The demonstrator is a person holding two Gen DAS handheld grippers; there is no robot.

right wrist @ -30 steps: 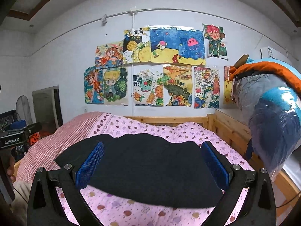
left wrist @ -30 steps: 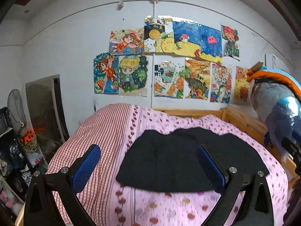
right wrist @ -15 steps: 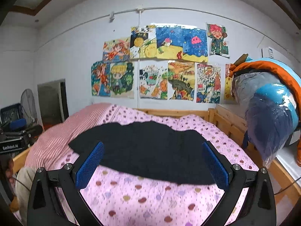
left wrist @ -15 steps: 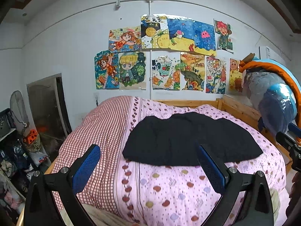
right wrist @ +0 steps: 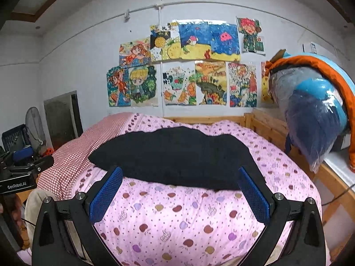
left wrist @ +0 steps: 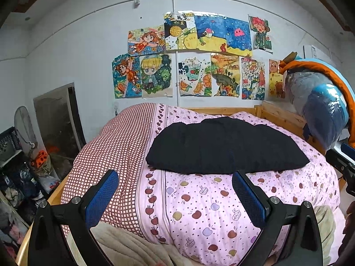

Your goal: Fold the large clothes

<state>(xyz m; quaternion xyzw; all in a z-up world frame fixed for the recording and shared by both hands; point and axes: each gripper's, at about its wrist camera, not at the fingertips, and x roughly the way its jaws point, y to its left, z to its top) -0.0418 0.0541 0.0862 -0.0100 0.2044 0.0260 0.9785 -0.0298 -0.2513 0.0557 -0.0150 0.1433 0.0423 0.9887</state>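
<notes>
A black garment [left wrist: 224,146] [right wrist: 177,157] lies folded and flat on a pink apple-print quilt [left wrist: 210,201] [right wrist: 177,217] that covers the bed. My left gripper [left wrist: 175,190] hangs open in front of the bed's near edge, well short of the garment, with nothing between its blue pads. My right gripper [right wrist: 179,190] is open too, also back from the garment and holding nothing. The left device [right wrist: 17,173] shows at the left edge of the right wrist view; the right device [left wrist: 341,161] shows at the right edge of the left wrist view.
A red checked cover [left wrist: 115,146] lies on the bed's left part. A wooden bed rail [right wrist: 266,124] runs along the right side, with a blue and orange bundle [right wrist: 315,110] above it. Clutter and a fan [left wrist: 22,124] stand at the left. Drawings cover the wall [left wrist: 190,59].
Both grippers have pulled back from the bed, so the garment looks farther and more of the quilt's front shows. The garment has not moved. Both grippers stay open.
</notes>
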